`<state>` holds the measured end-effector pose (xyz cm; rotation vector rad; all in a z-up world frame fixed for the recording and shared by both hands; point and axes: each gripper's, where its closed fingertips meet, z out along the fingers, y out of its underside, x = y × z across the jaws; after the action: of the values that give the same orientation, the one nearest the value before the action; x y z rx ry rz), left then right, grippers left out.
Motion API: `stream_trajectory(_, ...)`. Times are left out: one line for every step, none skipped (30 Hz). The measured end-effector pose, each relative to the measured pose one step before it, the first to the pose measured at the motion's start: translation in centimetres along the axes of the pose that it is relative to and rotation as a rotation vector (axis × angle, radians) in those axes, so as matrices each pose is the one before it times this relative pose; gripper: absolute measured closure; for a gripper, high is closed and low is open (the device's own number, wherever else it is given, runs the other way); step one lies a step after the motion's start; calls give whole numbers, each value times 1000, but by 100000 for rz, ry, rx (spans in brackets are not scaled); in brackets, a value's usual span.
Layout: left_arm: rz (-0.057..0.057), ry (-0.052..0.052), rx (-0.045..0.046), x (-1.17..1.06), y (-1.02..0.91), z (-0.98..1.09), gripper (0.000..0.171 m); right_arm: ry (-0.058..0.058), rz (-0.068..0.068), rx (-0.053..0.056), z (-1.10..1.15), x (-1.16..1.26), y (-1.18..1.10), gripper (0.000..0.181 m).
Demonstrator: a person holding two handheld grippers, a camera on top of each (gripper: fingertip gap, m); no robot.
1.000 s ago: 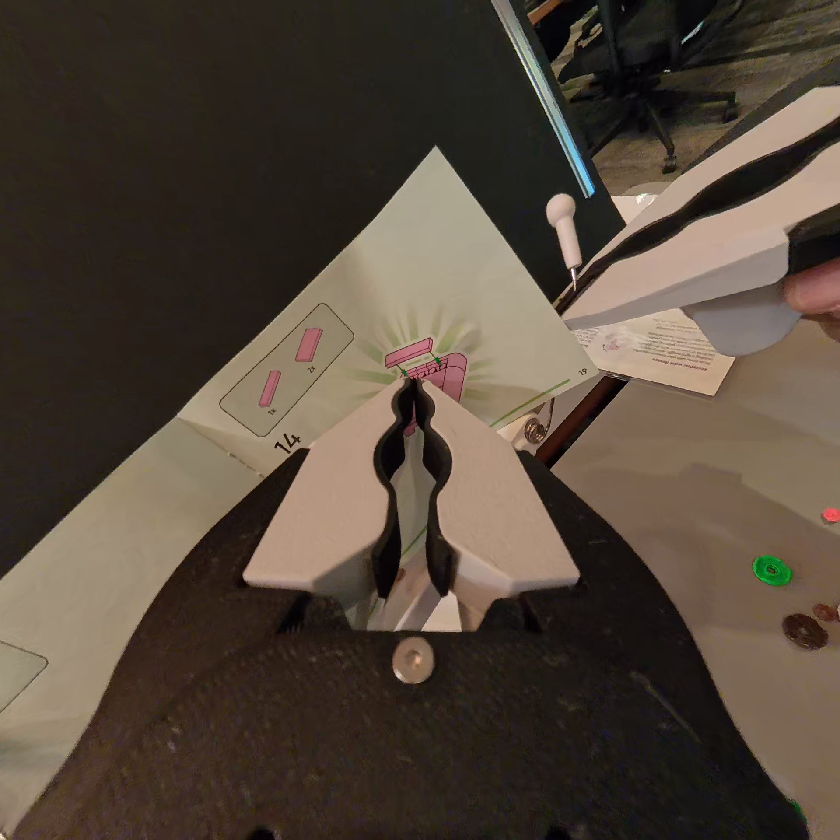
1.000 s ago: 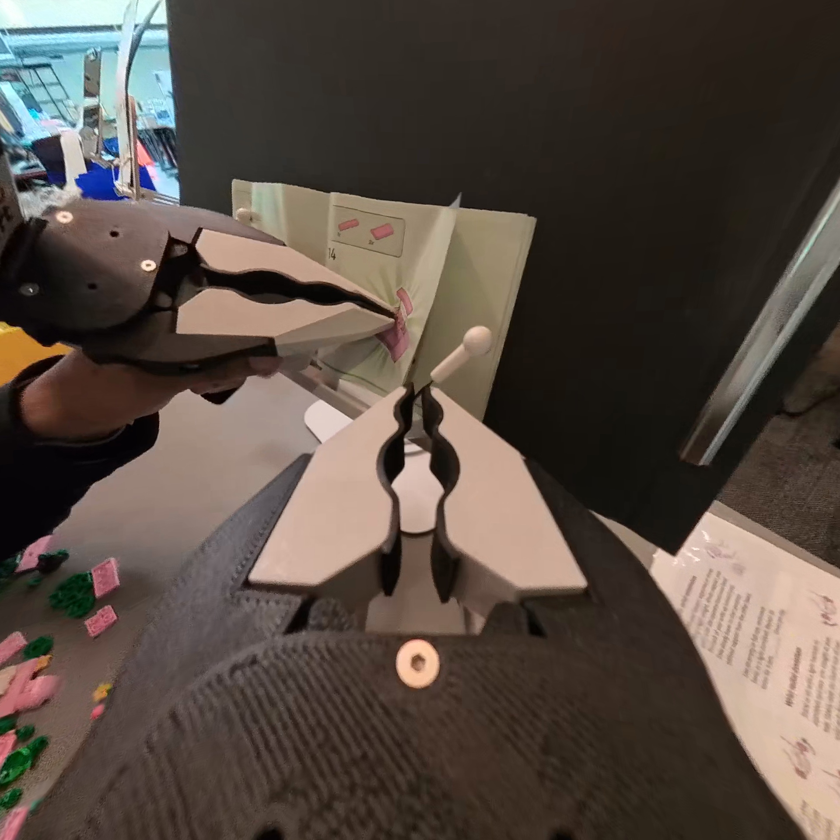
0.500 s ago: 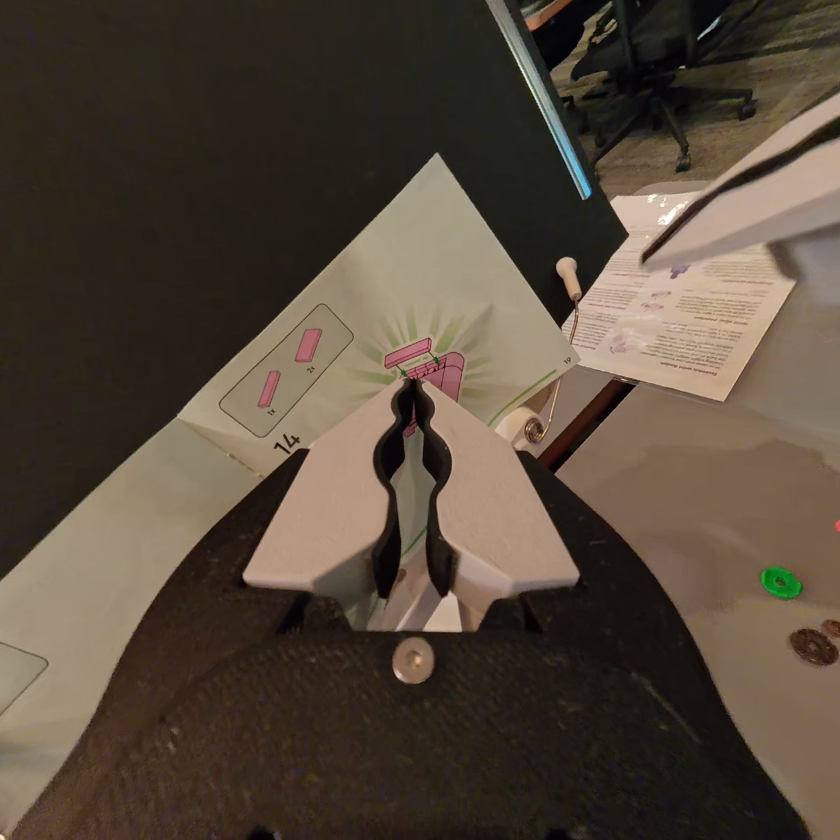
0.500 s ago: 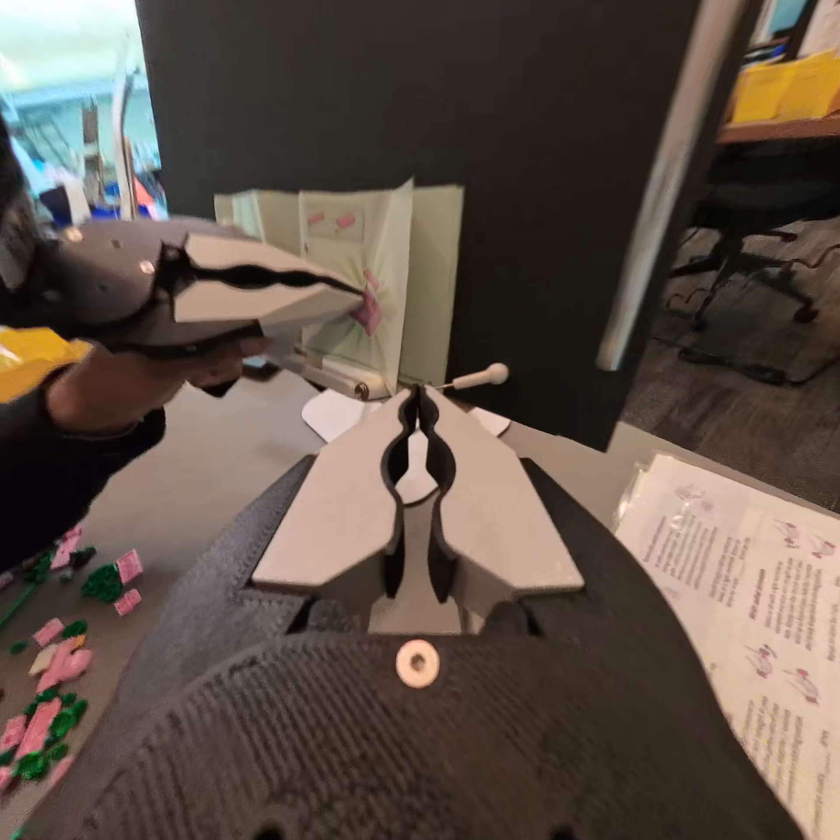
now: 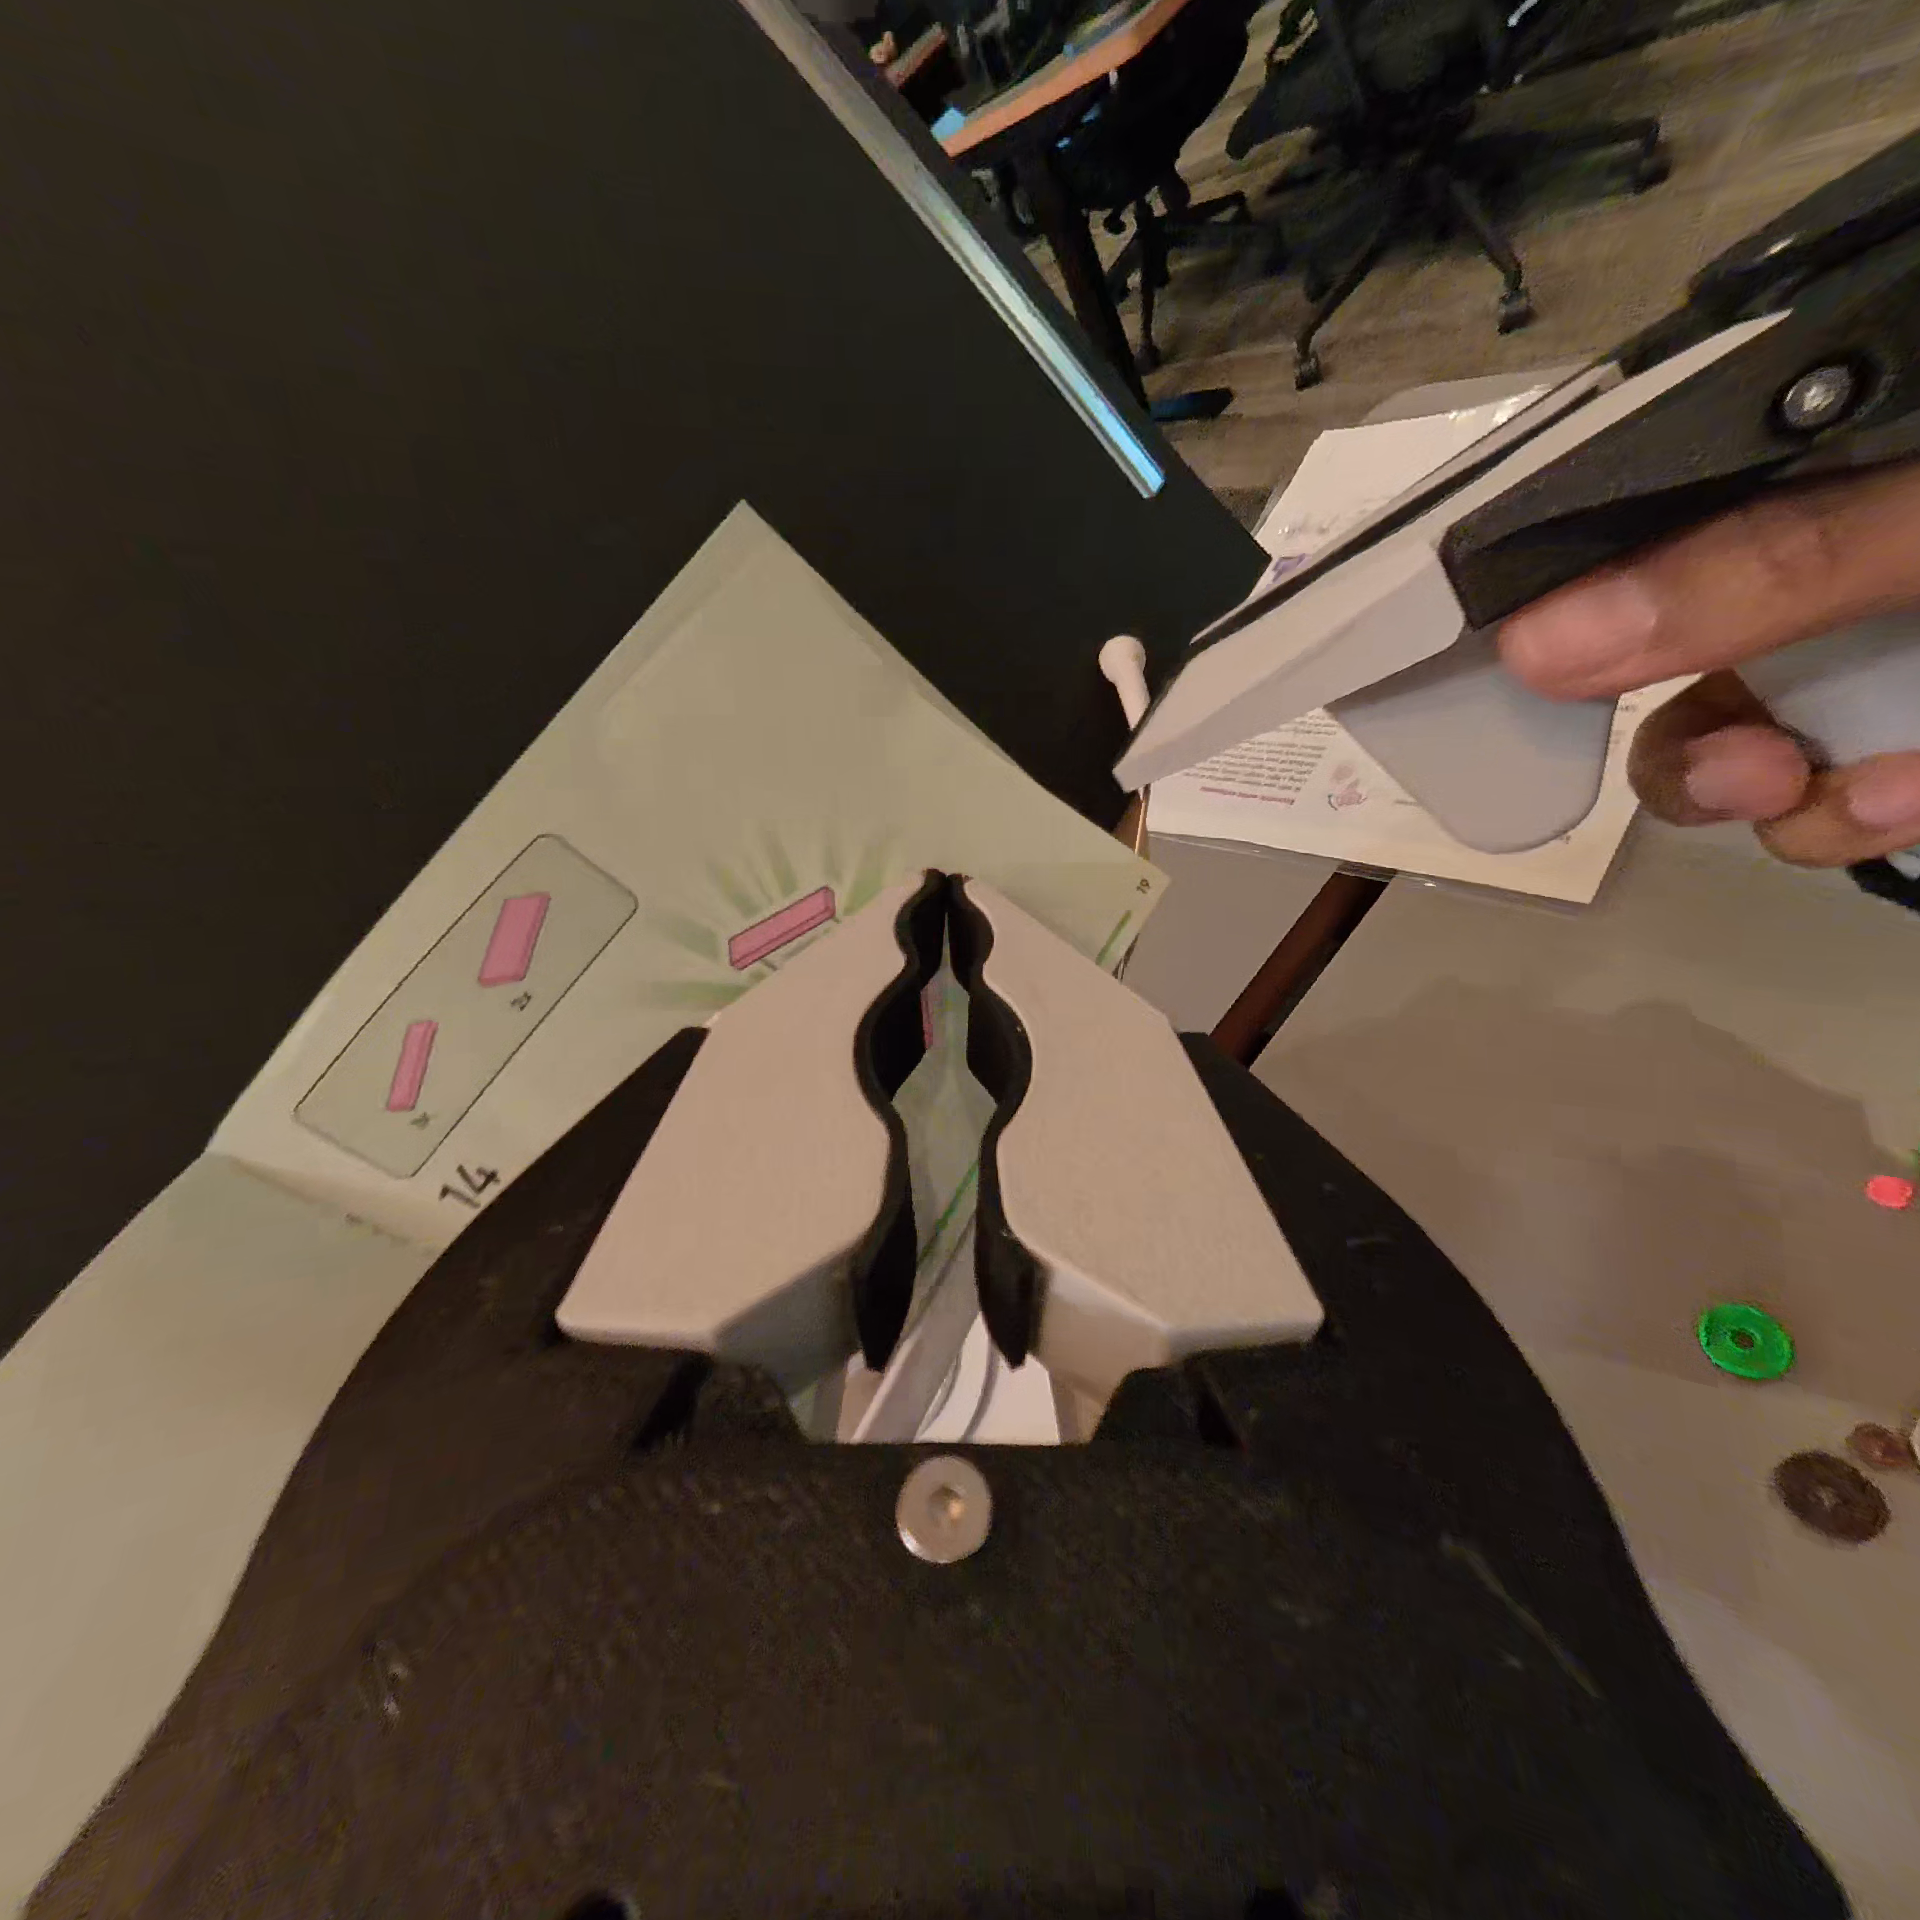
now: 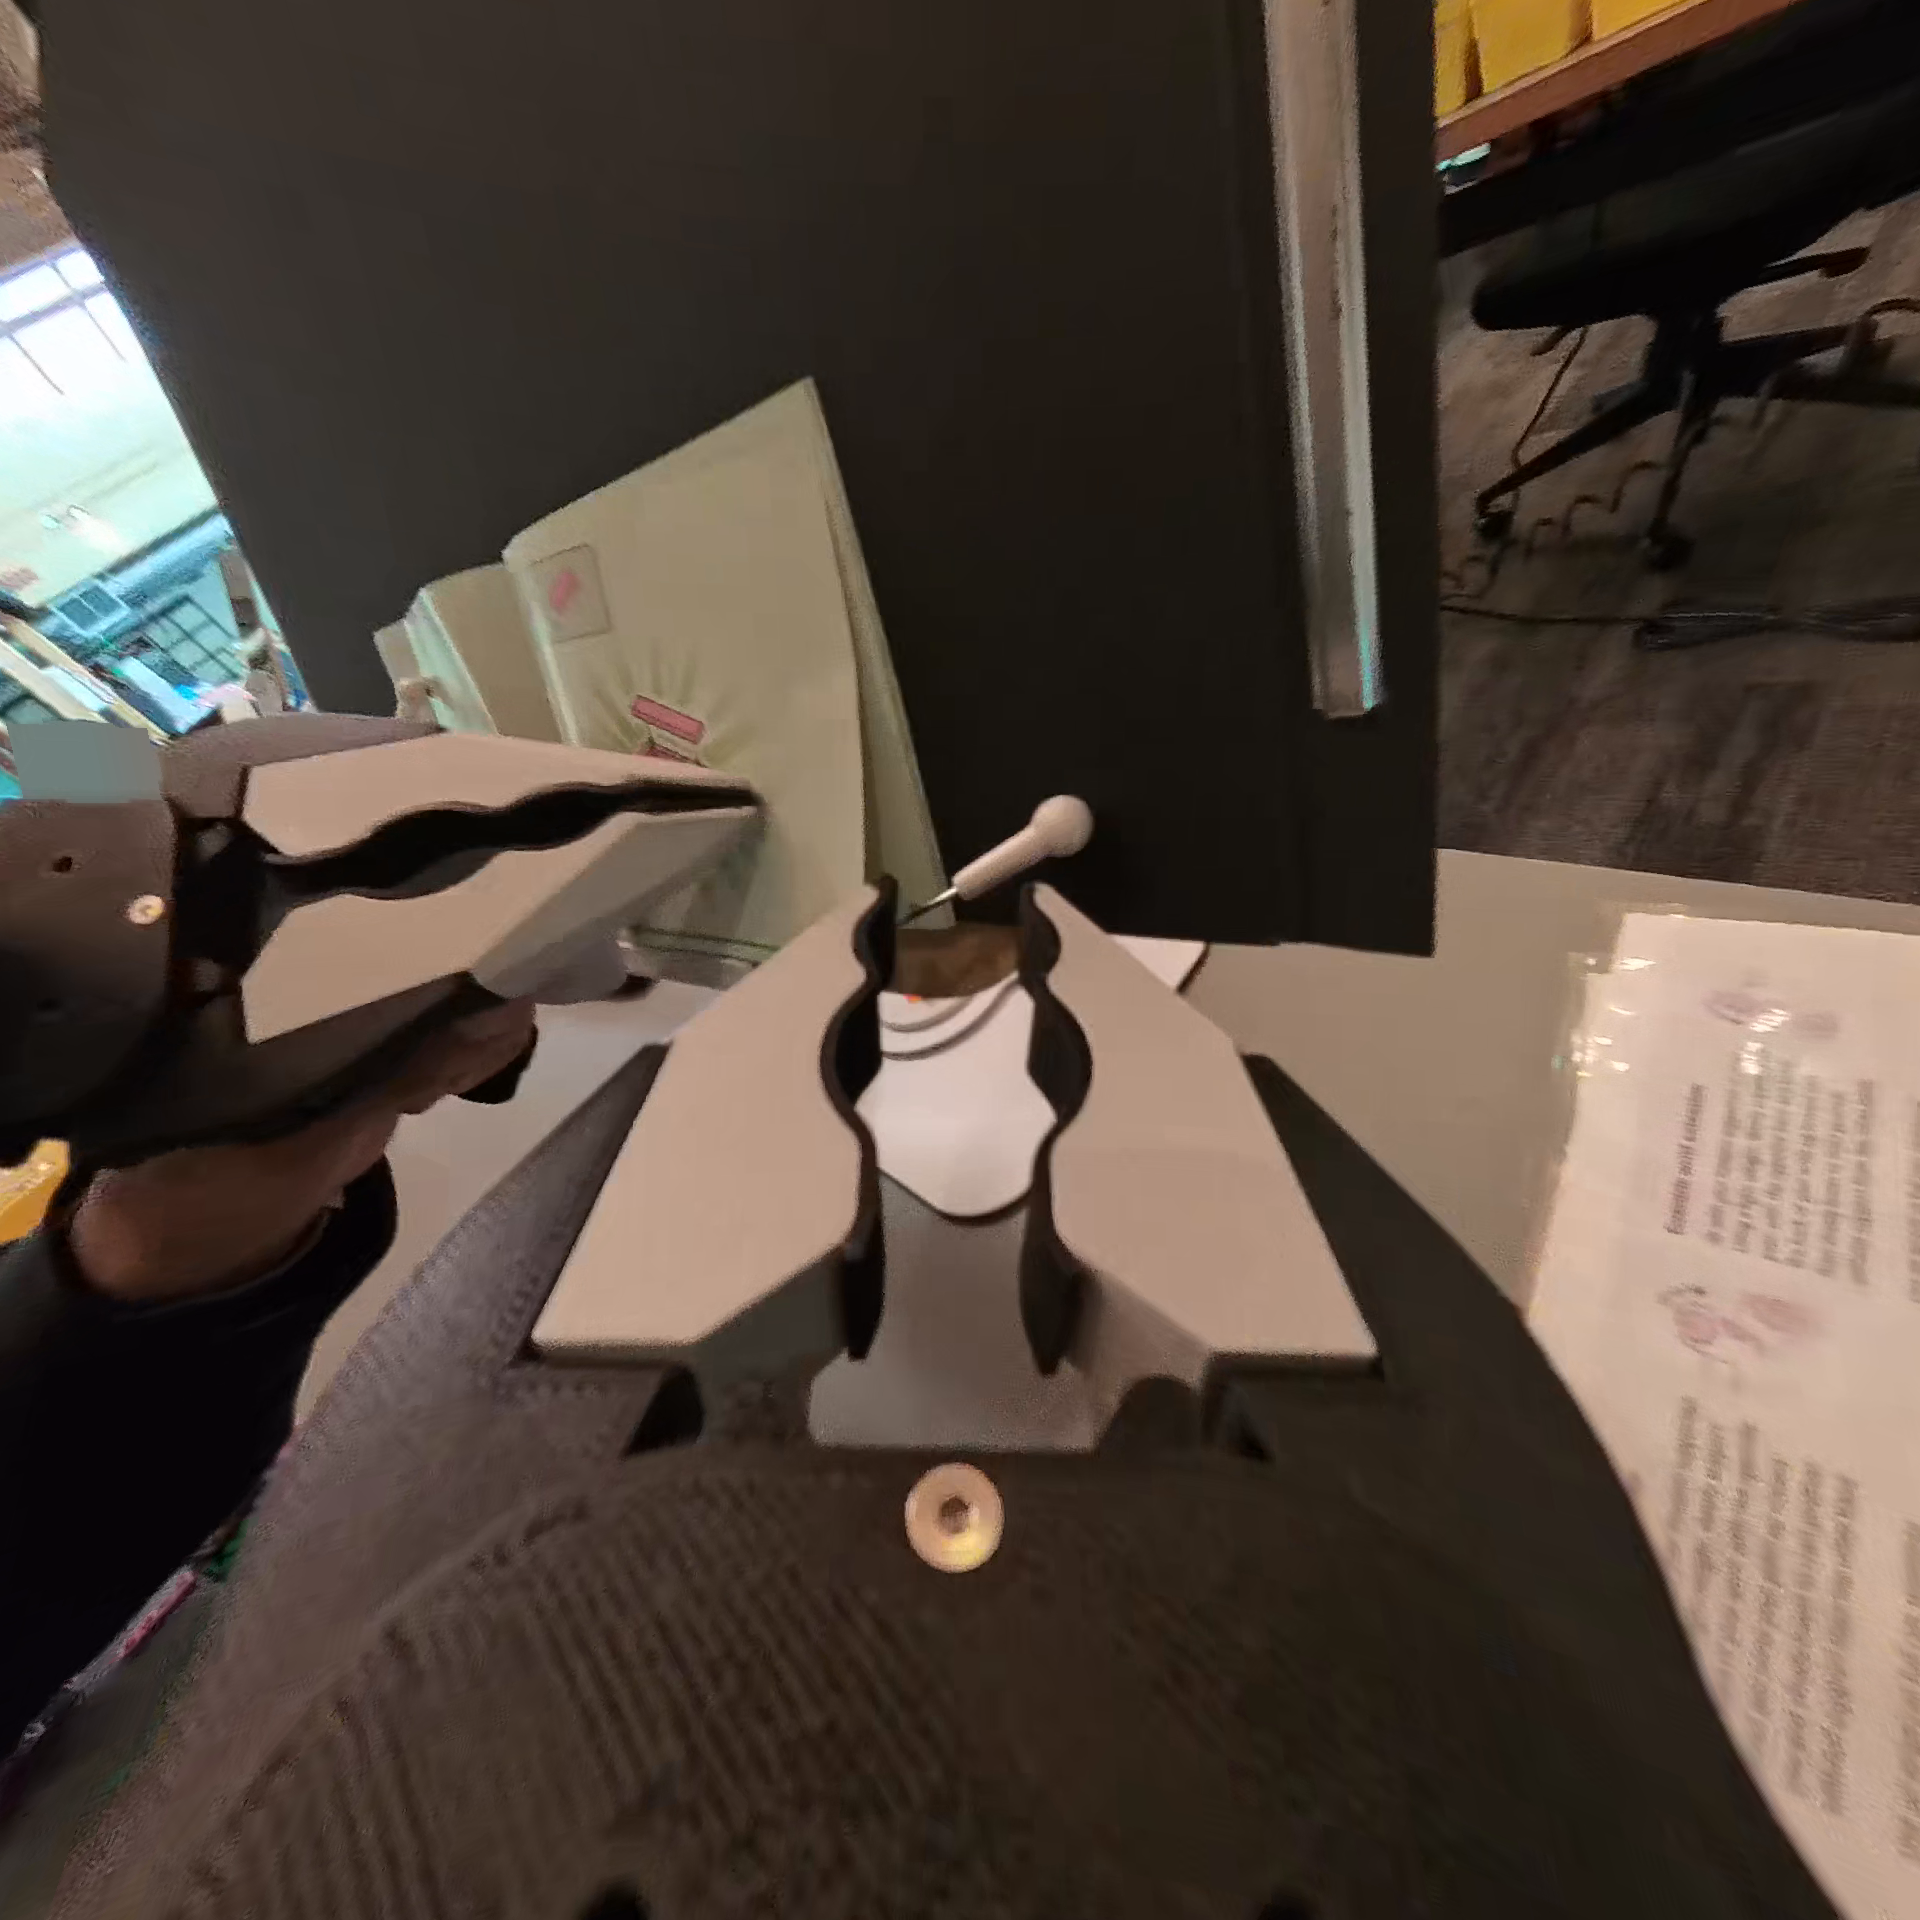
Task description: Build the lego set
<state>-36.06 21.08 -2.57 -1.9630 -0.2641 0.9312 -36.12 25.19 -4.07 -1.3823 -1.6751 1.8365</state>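
Observation:
The pale green instruction booklet [image 5: 748, 748] stands open against a black panel, showing pink bricks. My left gripper [image 5: 948, 883] is shut on the lower edge of its right page; the page runs between the fingers. In the right wrist view the booklet [image 6: 707, 582] rests on a white stand [image 6: 956, 1132]. There the left gripper [image 6: 743, 805] reaches in from the left. My right gripper [image 6: 958, 914] is open and empty, just in front of the stand's white-knobbed page clip [image 6: 1039, 836]. It also shows in the left wrist view [image 5: 1132, 769], beside the knob [image 5: 1122, 665].
A laminated printed sheet [image 6: 1714, 1247] lies on the grey table [image 5: 1558, 1143] to the right. A green round piece [image 5: 1745, 1340], brown round pieces [image 5: 1829, 1496] and a red one [image 5: 1889, 1190] lie nearby. The black panel [image 6: 727, 260] stands behind; office chairs are beyond. Spacing between my two grippers at the tips: around 5 cm. From either gripper's tips it is about 20 cm to the green round piece [image 5: 1745, 1340].
My right gripper has opened and swung back toward the stand's knobbed clip. My left gripper stays shut on the page, which has shifted a little.

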Motion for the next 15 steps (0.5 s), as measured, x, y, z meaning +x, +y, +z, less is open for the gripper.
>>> stream_trajectory(-927, 621, -993, 68, 122, 321, 171, -319, 631, 172, 223, 14, 49, 165)
stream_trajectory(-1120, 730, -1702, 39, 270, 315, 171, -431, 461, 456, 104, 12, -15, 165)
stream_trajectory(-1103, 690, -1581, 16, 297, 271, 171, -1231, 898, 395, -26, -44, -45, 166)
stream_trajectory(-1051, 451, -339, -22, 151, 184, 171, -1379, 861, -132, -60, -25, 7, 167)
stream_trajectory(-942, 337, 626, -9, -3, 63, 171, -1328, 693, -99, -46, -5, 9, 168)
stream_trajectory(-716, 220, 414, 0, -44, 15, 171, -1158, 652, 389, -15, -44, -48, 169)
stream_trajectory(-242, 70, 105, 19, -45, 4, 171, -1004, 378, 660, 7, -81, -78, 170)
stream_trajectory(270, -178, 294, 11, -104, 15, 171, -718, -145, 393, -17, -95, -71, 171)
stream_trajectory(583, -523, 85, -12, -93, 39, 171, -277, -470, -68, -47, -57, -15, 171)
stream_trajectory(699, -584, -91, -26, -97, 62, 171, -492, -663, 228, -83, -136, -74, 171)
stream_trajectory(547, -441, -171, -40, -110, 87, 171, -670, -980, 399, -113, -210, -102, 172)
stream_trajectory(53, 184, -74, 37, -148, 95, 171, -348, -1169, -1, -112, -159, -58, 173)
stream_trajectory(-492, 677, -188, 66, -114, 120, 171, 7, -1104, -330, -95, -67, 3, 173)
stream_trajectory(-677, 900, -364, 82, -39, 112, 171, -169, -847, -255, -77, -60, 11, 173)
stream_trajectory(-723, 1070, -274, 94, -18, 81, 171, -955, -1137, 216, -95, -165, -44, 173)
